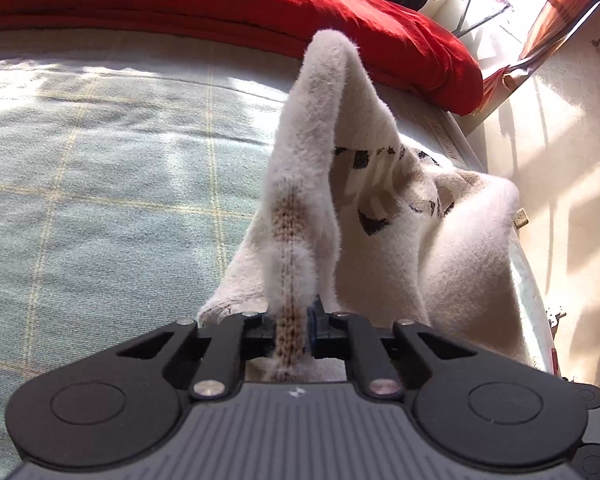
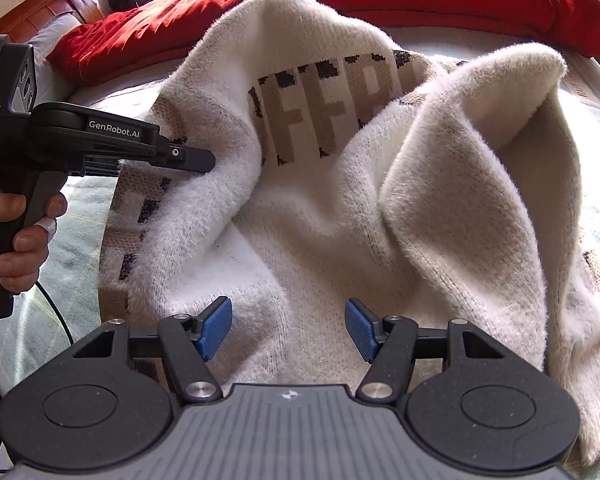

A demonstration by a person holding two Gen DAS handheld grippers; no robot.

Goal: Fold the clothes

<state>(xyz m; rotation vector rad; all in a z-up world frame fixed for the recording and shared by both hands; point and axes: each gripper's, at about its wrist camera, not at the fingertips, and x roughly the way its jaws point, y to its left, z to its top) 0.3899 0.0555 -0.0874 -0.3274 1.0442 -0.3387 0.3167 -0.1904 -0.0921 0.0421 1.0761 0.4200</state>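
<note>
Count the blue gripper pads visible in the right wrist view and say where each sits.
2. One ribbed blue pad tips the right gripper's left finger and the other blue pad tips its right finger, spread apart over the fluffy white knitted sweater. The left gripper's pads are hidden.

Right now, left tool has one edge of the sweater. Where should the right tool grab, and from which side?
Judging by its pose, take the raised fold of the fuzzy white sweater on the right, opposite the left tool. It stands up as a ridge, so the open right tool can probably straddle it from above, pinching near the crest rather than the flat middle.
</note>
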